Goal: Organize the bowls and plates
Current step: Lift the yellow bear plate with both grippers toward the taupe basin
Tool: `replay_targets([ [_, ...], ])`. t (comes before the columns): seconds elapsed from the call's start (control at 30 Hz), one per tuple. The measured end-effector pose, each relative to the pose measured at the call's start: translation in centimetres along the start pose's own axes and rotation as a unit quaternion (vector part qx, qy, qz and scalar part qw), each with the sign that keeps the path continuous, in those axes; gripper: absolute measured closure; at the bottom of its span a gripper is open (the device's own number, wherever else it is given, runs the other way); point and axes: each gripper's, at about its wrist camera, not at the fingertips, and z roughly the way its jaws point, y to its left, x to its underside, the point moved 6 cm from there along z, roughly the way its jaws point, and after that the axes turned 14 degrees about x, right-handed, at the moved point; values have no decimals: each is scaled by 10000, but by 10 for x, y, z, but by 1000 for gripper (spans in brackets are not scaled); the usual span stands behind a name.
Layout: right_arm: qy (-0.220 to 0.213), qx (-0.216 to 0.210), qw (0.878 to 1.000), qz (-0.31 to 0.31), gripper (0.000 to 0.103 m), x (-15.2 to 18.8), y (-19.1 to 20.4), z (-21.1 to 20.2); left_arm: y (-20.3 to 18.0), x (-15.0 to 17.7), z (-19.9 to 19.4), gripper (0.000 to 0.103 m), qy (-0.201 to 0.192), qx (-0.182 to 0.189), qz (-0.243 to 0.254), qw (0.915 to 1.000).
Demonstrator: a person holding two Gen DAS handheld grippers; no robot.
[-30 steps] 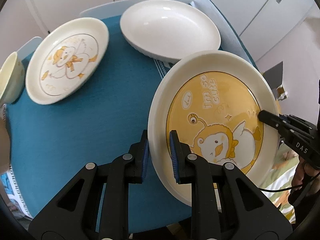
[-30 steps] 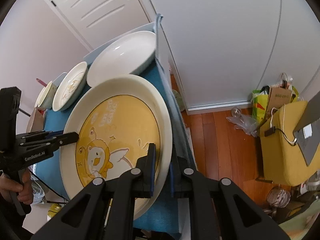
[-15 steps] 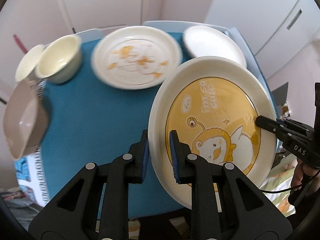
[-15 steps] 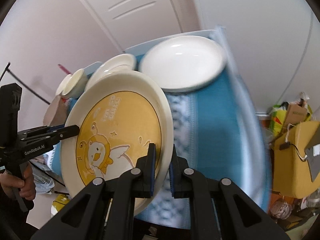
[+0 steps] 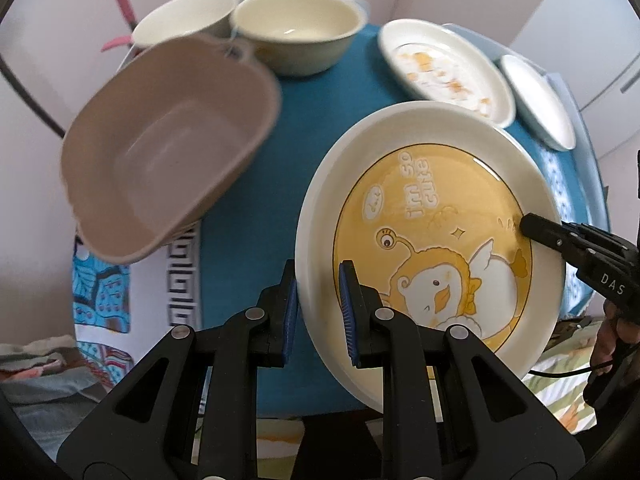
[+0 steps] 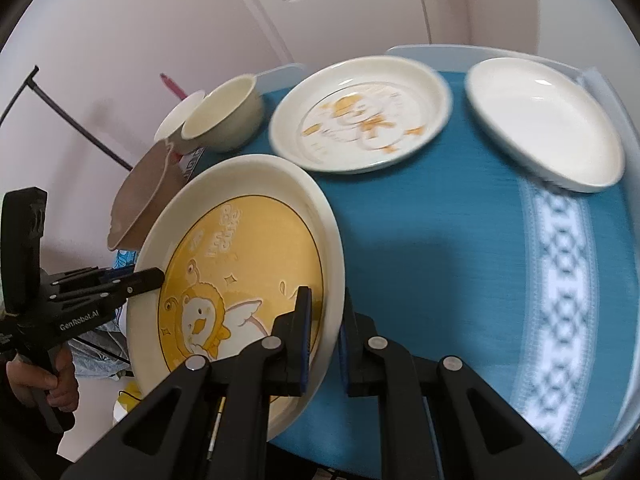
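A large cream plate with a yellow cartoon chick [image 5: 432,216] hangs tilted above the blue tablecloth, held by its rim from two sides. My left gripper [image 5: 318,276] is shut on the plate's left rim, one pad on the face and one behind. My right gripper [image 6: 325,296] is shut on the opposite rim of the same plate [image 6: 248,248]. Each gripper shows in the other's view: the right one's fingertips [image 5: 534,226] and the left one's fingertips [image 6: 152,278] both rest on the plate's face.
On the tablecloth [image 6: 440,240] lie a duck-patterned plate [image 6: 360,112] and a plain white plate [image 6: 544,120]. Two cream bowls [image 5: 296,28] [image 5: 184,16] stand at the back. A brown plastic basin [image 5: 160,152] stands at the table's left edge. A hand [image 6: 60,384] grips the left handle.
Both grippers have carried the yellow plate to the left across the table, still shut on it. The bowls and the brown basin have come into view, and the white plates have slid to the right.
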Motion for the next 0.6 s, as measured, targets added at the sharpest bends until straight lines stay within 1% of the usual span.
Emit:
replay_targets([
  [0.1, 68, 24, 10000, -34, 92, -2, 18, 15, 14, 3, 1, 86, 6, -7, -12, 10000],
  [0.23, 93, 80, 9999, -45, 92, -5, 26, 27, 24, 6, 7, 86, 26, 64, -22, 10000],
  [0.37, 61, 50, 10000, 41, 92, -4, 25, 28, 28, 10, 8, 86, -1, 126, 55, 9999],
  [0.47, 68, 110, 9999, 11, 92, -1, 24, 30, 28, 11, 6, 86, -42, 149, 80, 9998],
  [0.6, 110, 135, 9998, 11, 92, 3, 24, 35, 27, 12, 4, 86, -72, 98, 140, 9998],
])
